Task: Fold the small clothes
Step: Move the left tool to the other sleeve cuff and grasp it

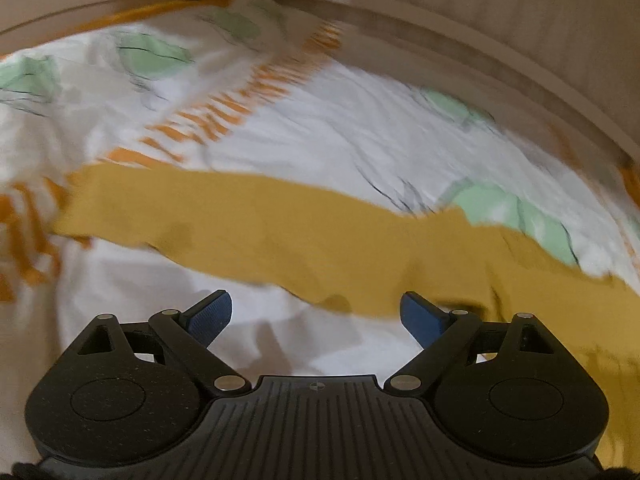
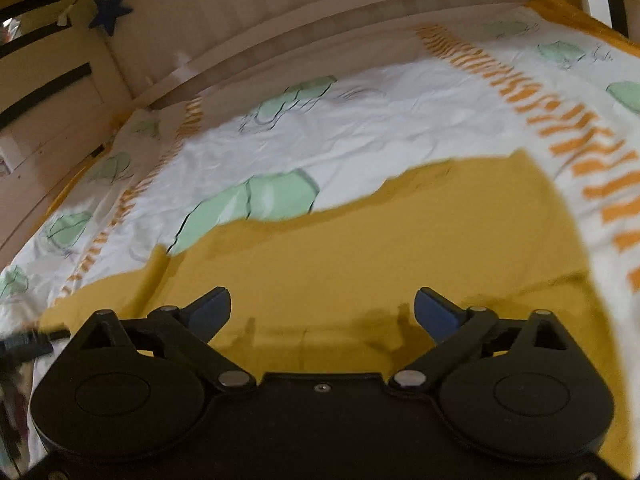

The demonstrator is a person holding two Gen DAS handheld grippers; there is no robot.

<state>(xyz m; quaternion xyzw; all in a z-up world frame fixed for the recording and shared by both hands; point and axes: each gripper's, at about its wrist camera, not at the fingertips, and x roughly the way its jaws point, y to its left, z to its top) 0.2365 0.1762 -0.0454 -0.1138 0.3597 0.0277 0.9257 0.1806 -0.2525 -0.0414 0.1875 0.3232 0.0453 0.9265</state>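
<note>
Bed sheet [image 1: 328, 136] [image 2: 372, 120]: white, printed with pale green shapes and orange dashed bands, creased, fills most of both views. It covers a bed with a pale wooden frame [image 1: 500, 60] [image 2: 304, 16] running along the far edge.

Mustard-yellow garment [image 1: 280, 228] [image 2: 400, 248]: lies flat on the sheet. Left wrist view shows it as a long strip crossing from mid-left to lower right, blurred, with white sheet below it near the jaws. Right wrist view shows a broad spread of it reaching a squared corner at upper right, a ragged far edge overlapping a green print, and a fold or seam at the left.

Only the right wrist view shows a dark blue star [image 2: 109, 11] hanging by the slatted frame end at upper left.

Left gripper [image 1: 316, 312]: jaws spread wide, blue pads bare, holding nothing, just over the garment's near edge.

Right gripper [image 2: 322, 312]: jaws spread wide, empty, above the garment; shadows fall on the cloth between them.
</note>
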